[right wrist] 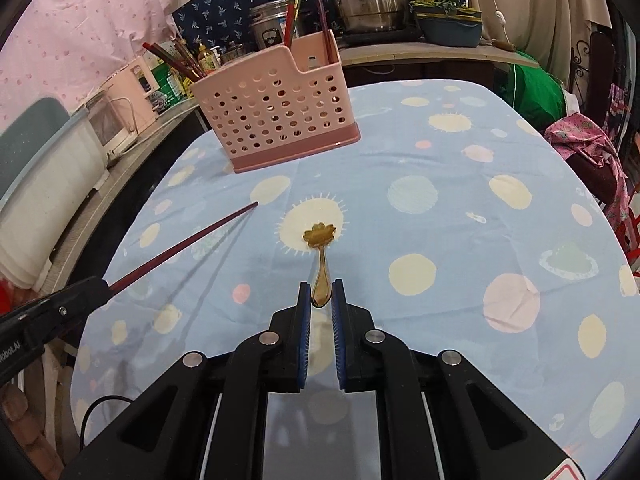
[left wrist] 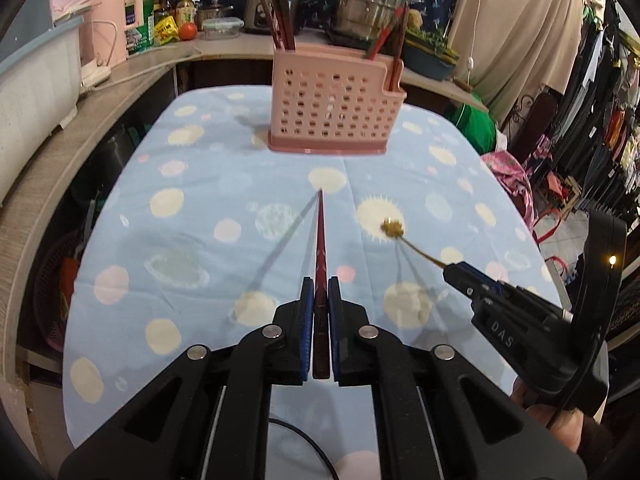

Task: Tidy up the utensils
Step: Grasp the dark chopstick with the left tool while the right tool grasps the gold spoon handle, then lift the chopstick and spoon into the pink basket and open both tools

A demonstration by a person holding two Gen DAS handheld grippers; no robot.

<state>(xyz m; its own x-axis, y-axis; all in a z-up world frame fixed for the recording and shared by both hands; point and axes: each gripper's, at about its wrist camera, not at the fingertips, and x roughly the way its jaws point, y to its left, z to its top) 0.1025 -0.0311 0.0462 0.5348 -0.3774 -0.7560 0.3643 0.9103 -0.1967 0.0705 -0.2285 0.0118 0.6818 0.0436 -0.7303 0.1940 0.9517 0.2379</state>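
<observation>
The right gripper (right wrist: 321, 292) grips a gold spoon (right wrist: 321, 258) above the blue tablecloth (right wrist: 440, 152), short of the pink utensil basket (right wrist: 276, 112); a dark red chopstick (right wrist: 188, 244) points toward the basket.

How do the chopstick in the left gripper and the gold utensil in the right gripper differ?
The chopstick is dark red, straight, tapering to a plain point; the gold utensil is shorter and ends in a flower-shaped head. The chopstick lies deep between the left gripper's jaws; the right gripper pinches the utensil by its end. Both are held above the tablecloth, pointing toward the pink holder.
</observation>
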